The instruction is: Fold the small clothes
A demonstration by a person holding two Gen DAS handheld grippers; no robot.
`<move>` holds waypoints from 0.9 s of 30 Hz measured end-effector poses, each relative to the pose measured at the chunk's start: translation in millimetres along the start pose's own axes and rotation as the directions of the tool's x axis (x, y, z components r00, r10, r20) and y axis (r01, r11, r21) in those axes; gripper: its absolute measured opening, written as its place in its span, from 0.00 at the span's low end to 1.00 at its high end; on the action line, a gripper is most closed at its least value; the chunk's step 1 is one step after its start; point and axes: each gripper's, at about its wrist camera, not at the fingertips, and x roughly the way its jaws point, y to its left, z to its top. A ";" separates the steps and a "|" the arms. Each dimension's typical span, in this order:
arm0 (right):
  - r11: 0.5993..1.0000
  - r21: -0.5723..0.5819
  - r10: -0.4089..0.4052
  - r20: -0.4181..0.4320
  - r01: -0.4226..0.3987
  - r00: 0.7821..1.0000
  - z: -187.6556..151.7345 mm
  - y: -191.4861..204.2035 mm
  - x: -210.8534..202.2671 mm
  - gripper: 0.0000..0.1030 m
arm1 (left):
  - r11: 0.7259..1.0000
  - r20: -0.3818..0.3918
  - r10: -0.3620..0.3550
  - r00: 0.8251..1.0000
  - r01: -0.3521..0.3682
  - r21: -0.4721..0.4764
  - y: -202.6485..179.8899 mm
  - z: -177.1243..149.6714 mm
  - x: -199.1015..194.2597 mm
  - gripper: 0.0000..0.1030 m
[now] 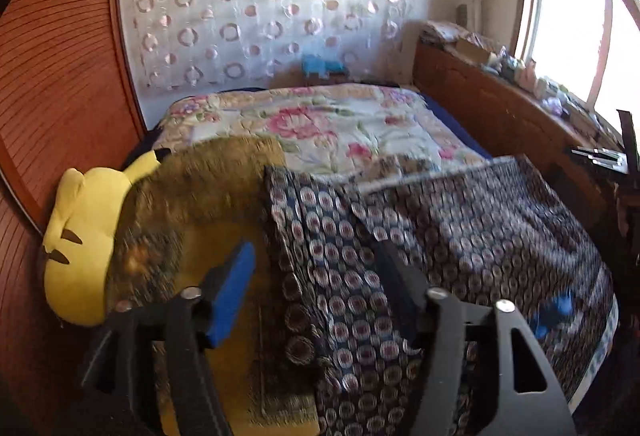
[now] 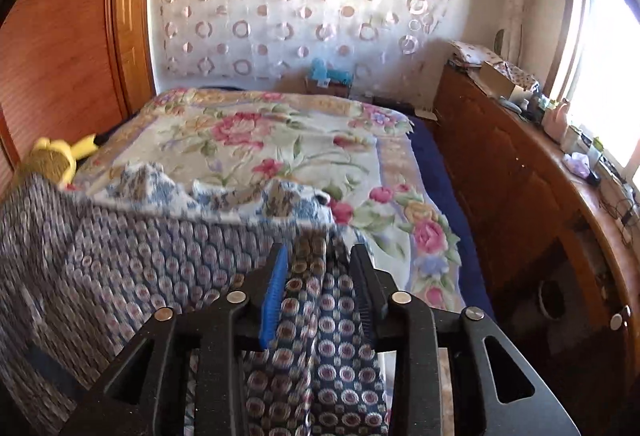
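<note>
A dark navy garment with a round medallion print [image 1: 460,220] hangs spread in front of the bed, held up between both grippers. My left gripper [image 1: 316,268] has its jaws closed on a bunched edge of the garment, with folds running down between the blue pad and the black finger [image 1: 394,276]. In the right wrist view the same garment [image 2: 120,268] stretches off to the left. My right gripper [image 2: 320,268] is shut on a gathered edge of it, the cloth passing between the blue-padded finger [image 2: 276,288] and the black one.
A bed with a floral quilt [image 2: 280,139] lies ahead. A yellow plush toy [image 1: 80,236] and a brownish-yellow cloth [image 1: 192,203] sit at its left side by the wooden wardrobe [image 1: 60,95]. A wooden sideboard [image 2: 520,175] with clutter runs along the right, under the window.
</note>
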 end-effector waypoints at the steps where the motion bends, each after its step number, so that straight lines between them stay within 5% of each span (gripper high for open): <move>1: 1.000 -0.002 0.011 -0.007 -0.011 1.000 -1.7 -2.7 2.4 0.38 | 1.000 -0.006 -0.006 1.000 0.006 0.008 -4.9 -6.8 -0.9 0.67; 7: 0.995 0.010 0.101 -0.026 -0.101 0.995 -30.3 -28.0 -1.6 0.51 | 0.999 -0.003 -0.031 1.000 0.031 0.034 -28.2 -37.6 -14.1 0.70; 13: 0.986 0.014 0.166 -0.049 -0.165 0.985 -60.7 -38.3 -16.2 0.52 | 0.998 -0.017 -0.047 0.999 0.048 0.028 -48.1 -51.9 -14.7 0.70; 27: 0.985 -0.002 0.170 -0.117 -0.171 0.978 -89.6 -50.1 1.6 0.53 | 0.998 -0.053 -0.011 0.999 0.014 0.063 -55.4 -68.1 -2.1 0.70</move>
